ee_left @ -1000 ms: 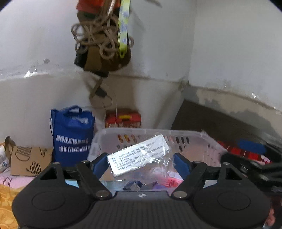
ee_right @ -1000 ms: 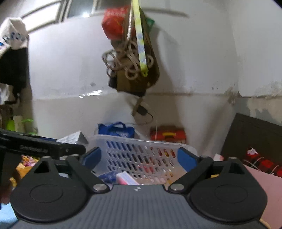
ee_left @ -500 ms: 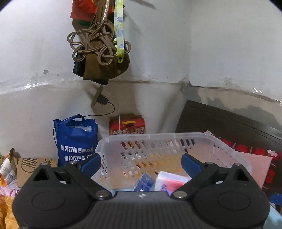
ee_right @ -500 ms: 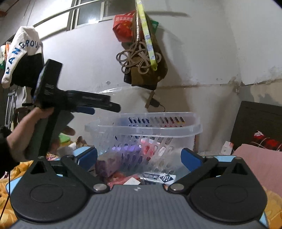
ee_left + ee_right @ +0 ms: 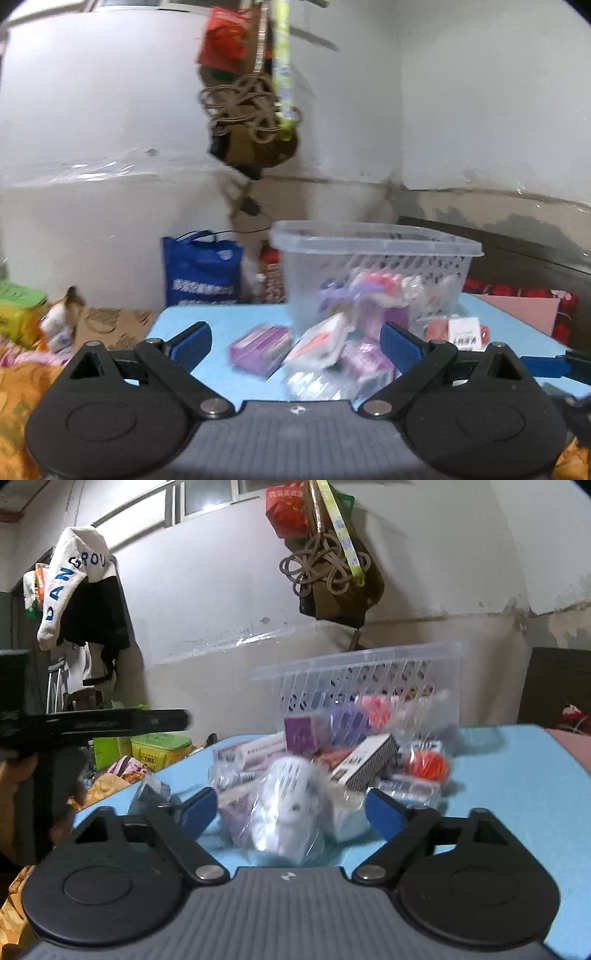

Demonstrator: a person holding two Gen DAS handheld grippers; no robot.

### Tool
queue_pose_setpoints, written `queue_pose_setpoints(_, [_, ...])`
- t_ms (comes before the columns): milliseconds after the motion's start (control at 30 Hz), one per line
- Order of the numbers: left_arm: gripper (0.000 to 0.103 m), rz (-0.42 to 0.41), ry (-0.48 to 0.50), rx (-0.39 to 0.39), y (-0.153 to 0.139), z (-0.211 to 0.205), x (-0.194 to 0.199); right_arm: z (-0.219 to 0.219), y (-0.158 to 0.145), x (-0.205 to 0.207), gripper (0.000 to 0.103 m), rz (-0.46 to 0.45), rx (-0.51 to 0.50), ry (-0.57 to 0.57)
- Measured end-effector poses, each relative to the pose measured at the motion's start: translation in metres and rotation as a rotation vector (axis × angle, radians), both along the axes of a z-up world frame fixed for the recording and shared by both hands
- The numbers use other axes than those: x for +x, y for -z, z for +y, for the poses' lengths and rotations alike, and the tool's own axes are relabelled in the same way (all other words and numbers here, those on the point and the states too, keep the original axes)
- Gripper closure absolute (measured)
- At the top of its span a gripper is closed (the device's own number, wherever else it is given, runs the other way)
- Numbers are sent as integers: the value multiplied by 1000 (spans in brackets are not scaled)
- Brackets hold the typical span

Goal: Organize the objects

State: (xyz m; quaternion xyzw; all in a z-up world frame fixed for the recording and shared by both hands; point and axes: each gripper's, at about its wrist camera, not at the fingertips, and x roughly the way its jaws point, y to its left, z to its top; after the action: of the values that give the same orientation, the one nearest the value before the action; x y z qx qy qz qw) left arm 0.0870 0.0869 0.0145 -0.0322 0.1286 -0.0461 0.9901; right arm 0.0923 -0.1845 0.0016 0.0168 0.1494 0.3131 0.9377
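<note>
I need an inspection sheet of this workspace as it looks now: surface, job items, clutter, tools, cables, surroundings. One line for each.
Surface: light blue table top, mostly bare toward its right side.
Job's things: clear plastic basket holding some packets; loose pile in front of it, including a white bagged packet, a purple box and a black-and-white box.
Clutter: blue bag, green box and cardboard beside the table.
Tools: left tool open, nothing held; right tool open around the white bagged packet, its jaws have just been closing, pads not yet pressing.
Cables: coiled rope hanging on the wall; plug and thin cord beneath it.
Surroundings: white wall, hanging clothes, dark headboard.
</note>
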Motion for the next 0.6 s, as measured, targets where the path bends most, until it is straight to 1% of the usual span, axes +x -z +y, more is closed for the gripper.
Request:
queue_pose_setpoints(67, [4,23,-25,0,6,11,-10,2,4,1,20,14,3,3])
queue_pose_setpoints(100, [4,55,-30,-5,12,17,-12,5,6,3,22,27,-3,1])
queue_pose_setpoints(167, [4,88,-12,-33,22,25,-19,9,10,5,30,41,-16,1])
queue_pose_setpoints(233, [4,101,23,-34,32,27,-23,10,13,3,32,46,-17,8])
queue_pose_setpoints(300, [5,119,18,-20,38,26,-20,9,14,4,36,52,-17,20])
queue_pose_setpoints(433, [6,128,40,-43,42,27,-14,7,17,4,38,61,-15,22])
queue_pose_setpoints(500, [12,137,41,-35,47,25,-13,8,17,4,42,59,-19,25])
queue_pose_setpoints(533, [22,147,44,-39,49,24,-11,8,17,5,50,61,-20,21])
queue_pose_setpoints(567, [23,149,49,-46,51,24,-11,8,17,4,54,64,-16,15])
queue_pose_setpoints(600, [23,143,50,-58,51,24,-13,9,17,3,55,64,-13,16])
